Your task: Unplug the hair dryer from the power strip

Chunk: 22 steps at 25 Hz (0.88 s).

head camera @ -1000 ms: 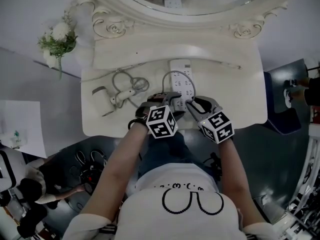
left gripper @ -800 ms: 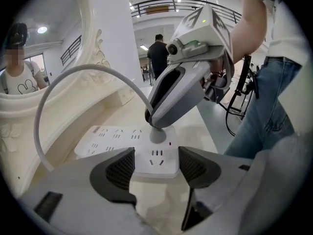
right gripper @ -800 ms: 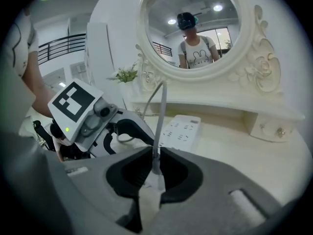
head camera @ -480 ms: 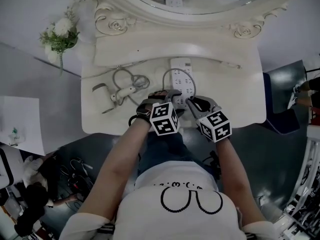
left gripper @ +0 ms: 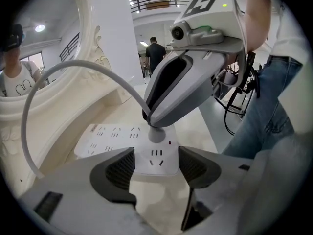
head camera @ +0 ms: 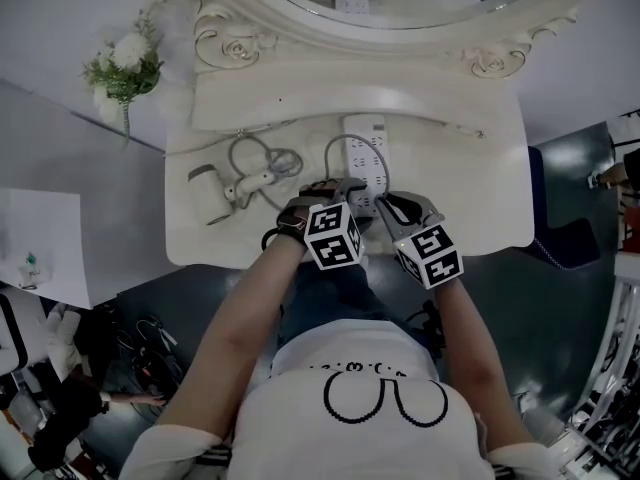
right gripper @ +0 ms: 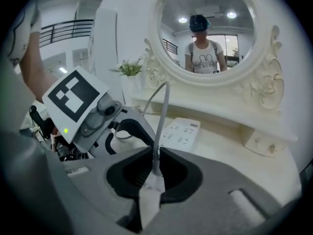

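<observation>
White power strip (head camera: 365, 153) lies flat on the pale bench (head camera: 470, 198), sockets up, long axis running away from the person; its near end sits pinched between the left hand-held gripper's (left gripper: 156, 169) pads; a grey plug (left gripper: 156, 133) stands upright in a near socket, clamped by the right hand-held gripper (right gripper: 152, 173); its grey cord (right gripper: 161, 126) arcs up and leftward toward the pale hair dryer (head camera: 245, 185), lying on its side left of the strip
</observation>
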{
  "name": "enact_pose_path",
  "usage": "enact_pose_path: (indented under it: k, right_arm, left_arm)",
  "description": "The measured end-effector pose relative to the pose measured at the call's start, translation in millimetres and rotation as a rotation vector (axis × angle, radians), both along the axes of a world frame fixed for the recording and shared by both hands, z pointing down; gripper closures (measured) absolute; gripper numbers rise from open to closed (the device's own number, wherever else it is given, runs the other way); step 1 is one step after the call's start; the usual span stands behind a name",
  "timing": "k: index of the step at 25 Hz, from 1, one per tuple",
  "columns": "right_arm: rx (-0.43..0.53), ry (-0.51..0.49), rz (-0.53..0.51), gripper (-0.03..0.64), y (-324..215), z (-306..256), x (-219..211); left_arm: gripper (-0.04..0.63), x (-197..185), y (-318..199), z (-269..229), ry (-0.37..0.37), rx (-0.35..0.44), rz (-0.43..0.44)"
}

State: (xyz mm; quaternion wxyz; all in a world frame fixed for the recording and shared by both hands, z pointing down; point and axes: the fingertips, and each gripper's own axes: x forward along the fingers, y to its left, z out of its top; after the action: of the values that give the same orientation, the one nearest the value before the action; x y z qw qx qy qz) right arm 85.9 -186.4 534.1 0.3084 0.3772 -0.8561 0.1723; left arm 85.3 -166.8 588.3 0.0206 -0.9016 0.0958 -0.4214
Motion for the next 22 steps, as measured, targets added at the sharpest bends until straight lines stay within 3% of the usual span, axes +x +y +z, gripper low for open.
enact_pose_path:
  k: [7,14,20,22]
  right_arm:
    - [-0.062,-0.174,0.172,0.593,-4.7,-1.7,24.7]
    - [-0.024,-0.071,0.043,0.589,-2.3,-1.8,14.7]
    - [-0.030,-0.130,0.072,0.592,-4.2,-2.6,17.0]
    - [-0.008,-0.107,0.054,0.594,-1.1,-3.9,17.7]
  left_arm:
    - [0.319,5.2,-4.8,0.9,0.005,-0.010,-0.045]
    - [0.319,6.6,-2.5,1.6,-0.027,-0.003,-0.006]
    - [0.319,5.4,-3.2,1.5,-0.031,-0.007,-0.012]
    - [0.319,5.6,-3.4,1.6,-0.033,-0.011,-0.017]
